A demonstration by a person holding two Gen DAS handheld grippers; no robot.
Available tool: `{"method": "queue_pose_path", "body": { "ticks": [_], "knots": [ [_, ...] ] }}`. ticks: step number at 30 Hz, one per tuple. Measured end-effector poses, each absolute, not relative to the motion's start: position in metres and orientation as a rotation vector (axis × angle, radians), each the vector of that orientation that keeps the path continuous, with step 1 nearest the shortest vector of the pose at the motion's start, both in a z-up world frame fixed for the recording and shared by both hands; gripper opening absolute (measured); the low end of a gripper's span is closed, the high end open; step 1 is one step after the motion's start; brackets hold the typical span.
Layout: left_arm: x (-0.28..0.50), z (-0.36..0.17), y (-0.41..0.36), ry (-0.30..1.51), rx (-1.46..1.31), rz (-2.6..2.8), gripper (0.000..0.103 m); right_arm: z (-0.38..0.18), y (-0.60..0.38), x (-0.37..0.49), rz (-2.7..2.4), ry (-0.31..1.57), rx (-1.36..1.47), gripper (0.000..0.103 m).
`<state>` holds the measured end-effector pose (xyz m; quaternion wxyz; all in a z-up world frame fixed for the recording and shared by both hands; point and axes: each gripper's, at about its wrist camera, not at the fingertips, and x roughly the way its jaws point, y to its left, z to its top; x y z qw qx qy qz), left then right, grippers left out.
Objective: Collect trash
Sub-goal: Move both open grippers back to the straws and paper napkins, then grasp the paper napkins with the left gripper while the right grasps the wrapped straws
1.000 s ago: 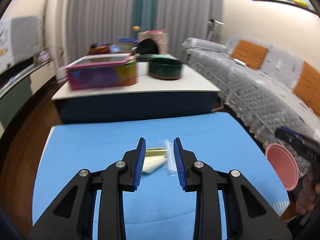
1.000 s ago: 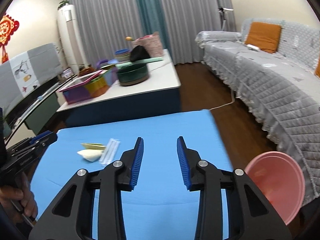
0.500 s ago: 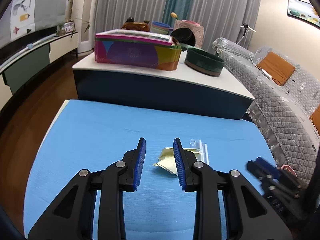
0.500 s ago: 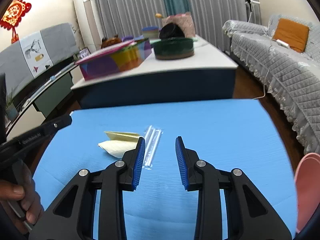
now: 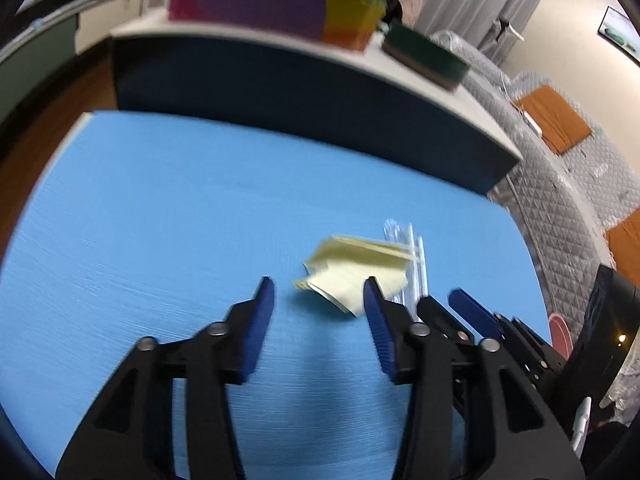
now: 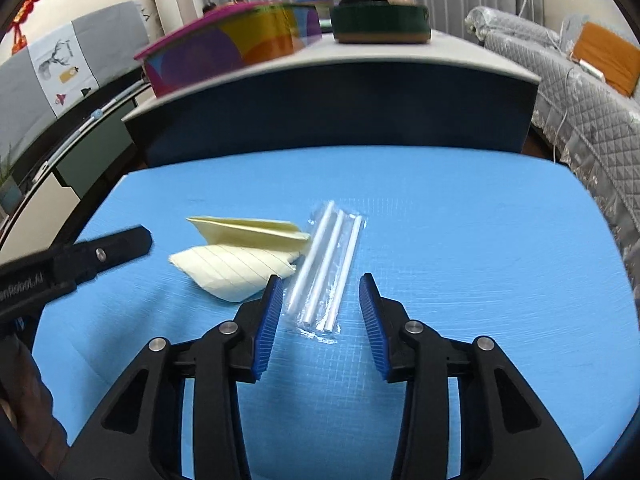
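Note:
A folded pale yellow paper (image 5: 352, 274) (image 6: 244, 254) lies on the blue table (image 5: 160, 220) (image 6: 480, 240). Beside it on the right lies a clear plastic packet of white straws (image 6: 328, 268) (image 5: 414, 264). My left gripper (image 5: 318, 294) hovers just short of the paper, its jaws opening and nothing between them. My right gripper (image 6: 320, 290) hangs over the near end of the straw packet, jaws opening; the packet lies between the fingers and the pads do not press it. In the left wrist view the right gripper's fingers (image 5: 472, 312) show beside the left one.
Behind the blue table stands a white-topped dark table (image 6: 400, 60) with a colourful box (image 6: 240, 52) and a dark green bowl (image 6: 380, 24). A grey quilted sofa (image 6: 580, 92) runs along the right. A pink bowl (image 5: 560, 332) peeks out at the right.
Both grippers have sunk closer to the table and their jaws have widened. The right one has swung left over the straw packet; the left one has closed in on the yellow paper.

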<state>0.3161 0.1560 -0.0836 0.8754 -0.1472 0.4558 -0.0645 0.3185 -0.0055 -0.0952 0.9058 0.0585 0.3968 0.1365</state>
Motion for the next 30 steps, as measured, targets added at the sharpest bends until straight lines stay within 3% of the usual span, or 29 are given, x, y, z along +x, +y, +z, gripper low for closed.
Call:
{"method": "queue_pose_path", "body": {
  "ticks": [12, 15, 19, 23, 30],
  "knots": [
    [0.332, -0.101, 0.143, 0.996, -0.29, -0.149, 0.046, -0.109, 0.0, 0.332, 0.286, 0.862, 0.106, 0.041],
    [0.334, -0.098, 0.141, 0.986, -0.298, -0.164, 0.035, -0.11, -0.001, 0.333, 0.284, 0.872, 0.113, 0.04],
    [0.33, -0.088, 0.139, 0.944, -0.263, -0.17, 0.016, -0.11, -0.002, 0.333, 0.28, 0.874, 0.112, 0.028],
    [0.326, -0.078, 0.141, 0.904, -0.234, -0.159, 0.008, -0.11, -0.005, 0.332, 0.266, 0.879, 0.112, 0.011],
    [0.315, -0.057, 0.145, 0.84, -0.214, -0.138, 0.005, -0.094, -0.022, 0.321, 0.231, 0.852, 0.124, 0.008]
  ]
}}
